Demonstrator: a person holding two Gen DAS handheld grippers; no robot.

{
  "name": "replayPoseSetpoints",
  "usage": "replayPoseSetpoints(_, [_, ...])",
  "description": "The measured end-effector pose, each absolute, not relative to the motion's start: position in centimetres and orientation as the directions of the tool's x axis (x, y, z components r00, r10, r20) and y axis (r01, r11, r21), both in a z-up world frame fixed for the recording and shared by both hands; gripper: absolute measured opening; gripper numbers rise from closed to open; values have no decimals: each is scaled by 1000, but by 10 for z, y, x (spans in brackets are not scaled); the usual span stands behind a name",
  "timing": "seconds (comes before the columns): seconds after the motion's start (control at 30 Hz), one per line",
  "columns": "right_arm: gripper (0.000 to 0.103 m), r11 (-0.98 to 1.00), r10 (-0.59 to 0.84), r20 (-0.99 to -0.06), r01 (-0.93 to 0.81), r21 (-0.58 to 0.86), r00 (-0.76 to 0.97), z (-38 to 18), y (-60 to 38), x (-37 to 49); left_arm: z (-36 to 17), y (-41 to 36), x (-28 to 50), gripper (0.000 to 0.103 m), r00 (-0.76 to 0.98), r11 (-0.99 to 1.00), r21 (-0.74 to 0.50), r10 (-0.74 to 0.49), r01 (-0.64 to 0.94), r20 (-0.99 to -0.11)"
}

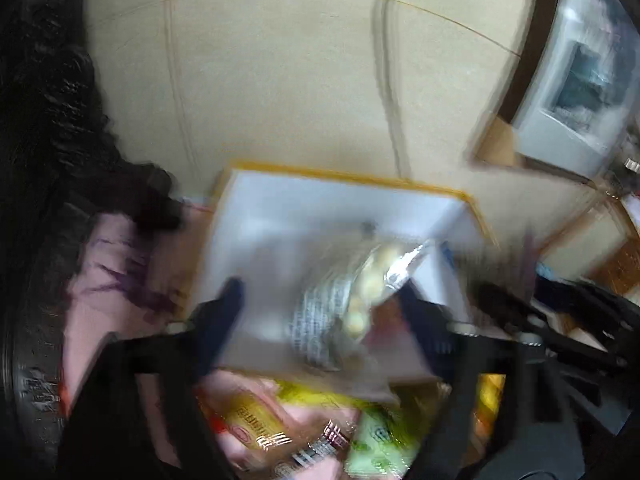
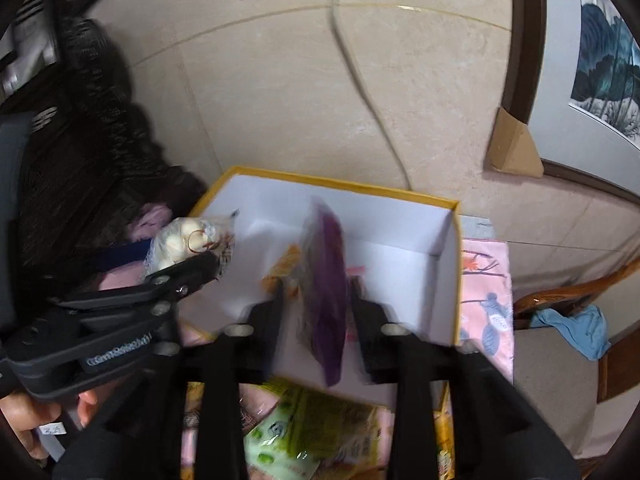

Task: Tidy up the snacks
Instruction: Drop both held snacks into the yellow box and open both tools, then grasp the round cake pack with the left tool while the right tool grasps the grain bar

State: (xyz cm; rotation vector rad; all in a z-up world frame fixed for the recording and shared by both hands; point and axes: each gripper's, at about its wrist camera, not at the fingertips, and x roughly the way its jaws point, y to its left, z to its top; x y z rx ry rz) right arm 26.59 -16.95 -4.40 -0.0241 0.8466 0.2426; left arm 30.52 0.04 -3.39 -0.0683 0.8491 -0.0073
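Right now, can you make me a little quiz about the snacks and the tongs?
1. True or false: the right tongs grip a purple packet.
2. What do the left tongs hold? A) a red apple B) a clear bag of pale round snacks C) nothing
3. Fill in: the white box has a ____ rim.
Key: 1 true; 2 B; 3 yellow.
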Motion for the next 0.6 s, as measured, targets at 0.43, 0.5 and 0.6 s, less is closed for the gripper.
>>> replayPoseSetpoints(0.43, [62, 959, 171, -837, -284, 19, 520, -70, -231, 219, -35, 50, 249, 101, 637, 984, -165, -88, -61, -766])
replayPoseSetpoints(0.5, [62, 961, 136, -883, -278, 7, 450, -96, -254, 184, -49, 51, 215, 101, 622, 981, -185, -106, -64, -776])
replayPoseSetpoints(0.6, [62, 963, 113, -933, -269, 19, 341, -138, -280, 129, -76, 50, 164, 101, 578, 976, -209, -137, -59, -805])
